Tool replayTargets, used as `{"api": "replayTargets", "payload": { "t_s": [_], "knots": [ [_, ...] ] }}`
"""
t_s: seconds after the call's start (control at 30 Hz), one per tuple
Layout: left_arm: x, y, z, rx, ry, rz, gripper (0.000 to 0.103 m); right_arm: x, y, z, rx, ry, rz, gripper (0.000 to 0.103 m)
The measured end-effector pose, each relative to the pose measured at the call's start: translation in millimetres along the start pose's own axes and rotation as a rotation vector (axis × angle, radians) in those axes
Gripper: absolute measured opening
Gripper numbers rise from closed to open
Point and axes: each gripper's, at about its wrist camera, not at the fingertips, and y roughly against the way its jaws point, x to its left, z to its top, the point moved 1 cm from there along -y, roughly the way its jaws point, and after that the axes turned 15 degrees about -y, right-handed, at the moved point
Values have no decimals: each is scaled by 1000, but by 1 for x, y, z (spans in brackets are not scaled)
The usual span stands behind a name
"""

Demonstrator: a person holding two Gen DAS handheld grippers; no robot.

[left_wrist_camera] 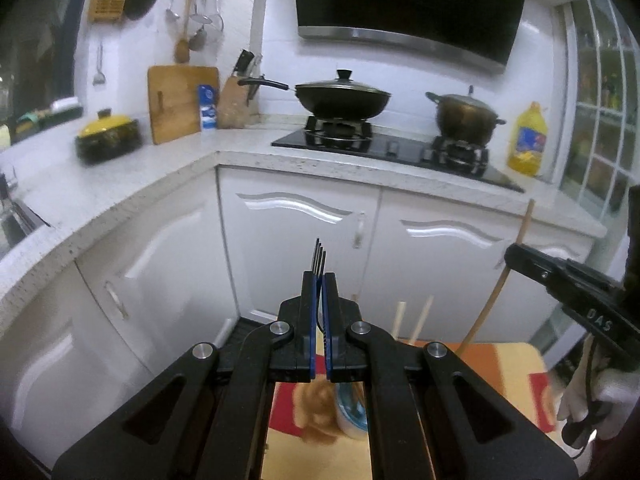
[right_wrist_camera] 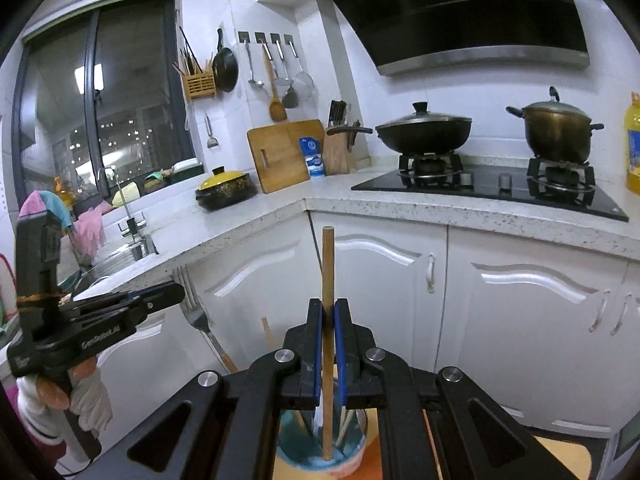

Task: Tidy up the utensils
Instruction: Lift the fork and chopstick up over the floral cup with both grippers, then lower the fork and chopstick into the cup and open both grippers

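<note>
Both grippers closed on utensils above the holder cup.

The fork (left_wrist_camera: 319,256) is clamped between the pads of the left gripper (left_wrist_camera: 319,280), tines pointing up and away towards the white cabinet doors (left_wrist_camera: 300,220). The wooden stick (right_wrist_camera: 328,320) stands upright in the closed right gripper (right_wrist_camera: 328,312), its lower end inside the blue cup (right_wrist_camera: 320,452) directly below, among other sticks. The cup rests on an orange surface (left_wrist_camera: 500,368). Far beyond, a wok (right_wrist_camera: 424,128) sits on the hob.

The fork (left_wrist_camera: 320,258) looked like dark metal. The long stick (right_wrist_camera: 328,280) was plain matt wood. The counter (right_wrist_camera: 400,208) was speckled stone, and the cupboard doors (right_wrist_camera: 520,300) were shiny white.
</note>
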Motion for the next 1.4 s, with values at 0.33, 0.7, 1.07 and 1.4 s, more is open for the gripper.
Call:
{"api": "replayTargets", "payload": {
  "t_s": [0.33, 0.7, 1.07, 1.4],
  "knots": [
    [-20, -34, -25, 52, -58, 29, 1, -11, -64, -21, 41, 23, -58, 5],
    [-42, -65, -51, 141, -48, -25, 1, -33, -93, -61, 203, -2, -79, 6],
    [-40, -59, -54, 168, 42, -69, 13, -48, -72, -63, 221, -60, -53, 30],
    [-45, -40, -66, 187, 84, -75, 38, -51, -43, -80, 215, -76, -94, 32]
  ]
}}
